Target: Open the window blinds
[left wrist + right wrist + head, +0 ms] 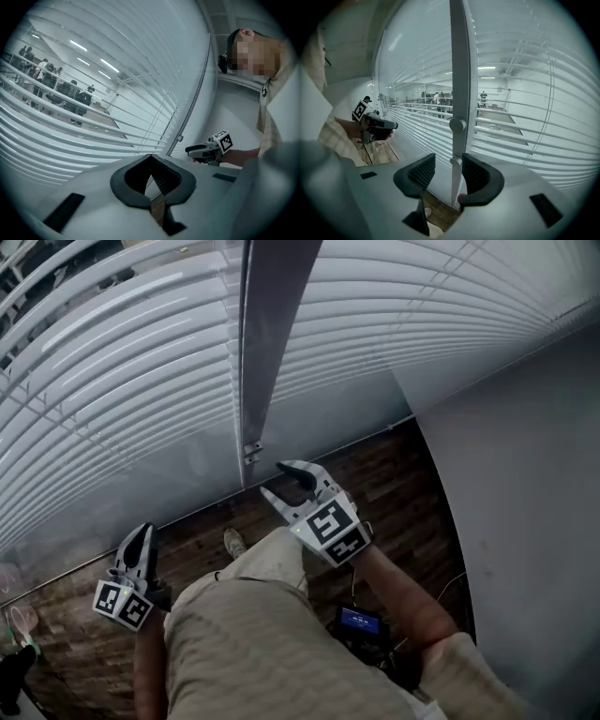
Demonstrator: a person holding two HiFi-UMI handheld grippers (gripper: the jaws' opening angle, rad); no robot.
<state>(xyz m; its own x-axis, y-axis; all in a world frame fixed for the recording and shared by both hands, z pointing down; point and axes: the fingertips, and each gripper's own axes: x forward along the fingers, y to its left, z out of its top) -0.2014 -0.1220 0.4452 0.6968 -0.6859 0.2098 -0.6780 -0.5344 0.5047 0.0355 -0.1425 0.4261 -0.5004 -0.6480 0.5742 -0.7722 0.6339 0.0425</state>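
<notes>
Blinds (112, 362) hang full-length either side of the window post (267, 334), slats maybe part-tilted. Right gripper (447, 166) faces the post, jaws apart, framing its lower knob (455, 161), nothing clamped. Left gripper (150, 161) is left of the post, jaws together, empty. Opening still to do.

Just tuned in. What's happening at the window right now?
A person stands at the lowered blinds with a gripper in each hand. The right gripper has its jaws apart, lined up on a small knob low on the upright frame, not gripping it. The left gripper is off to the side, jaws together and empty.
</notes>
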